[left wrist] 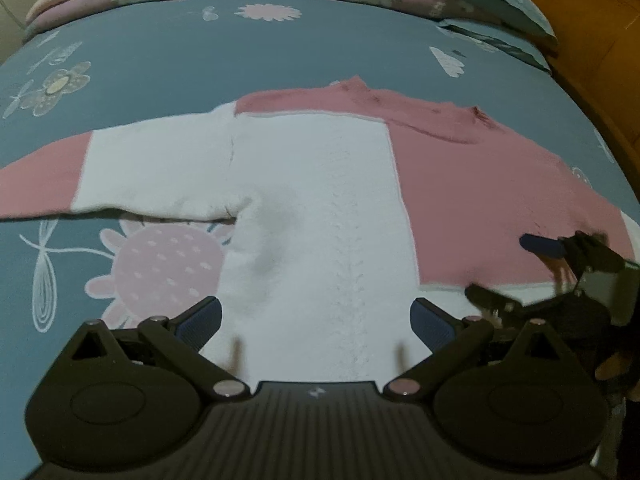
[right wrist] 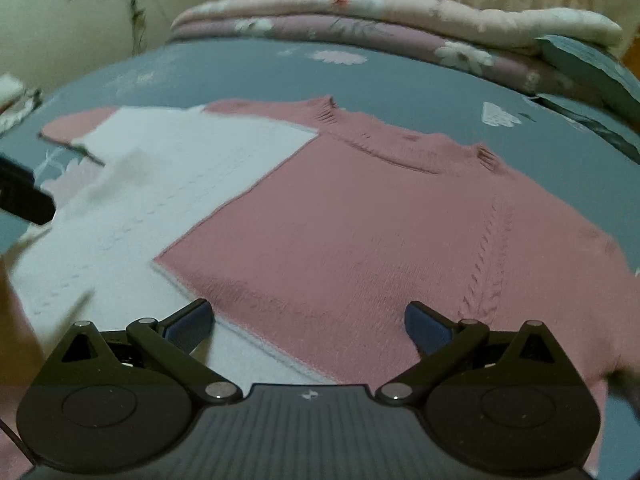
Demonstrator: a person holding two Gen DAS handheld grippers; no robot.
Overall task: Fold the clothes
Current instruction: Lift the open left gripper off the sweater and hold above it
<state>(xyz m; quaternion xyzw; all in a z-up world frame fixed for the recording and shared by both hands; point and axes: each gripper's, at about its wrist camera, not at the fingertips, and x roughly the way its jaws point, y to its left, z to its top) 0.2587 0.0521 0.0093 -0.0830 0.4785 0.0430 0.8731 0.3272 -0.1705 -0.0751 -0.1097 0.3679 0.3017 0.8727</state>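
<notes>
While both claws, left claw (left wrist: 316, 316) and right claw (right wrist: 308, 320), hover spread apart and empty over the sweater (left wrist: 320, 200) on the bed (left wrist: 160, 64), folding looks barely begun; next, pinch the near hem.

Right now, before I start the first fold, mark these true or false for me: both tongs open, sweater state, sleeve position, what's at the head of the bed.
1. Both tongs, left and right, are open and hold nothing. True.
2. The sweater is already folded in half. False: it lies spread flat on the bedsheet.
3. The sweater is pink and white. True.
4. The white sleeve is tucked across the chest. False: it stretches sideways.
5. Folded quilts lie beyond the collar. True.
</notes>
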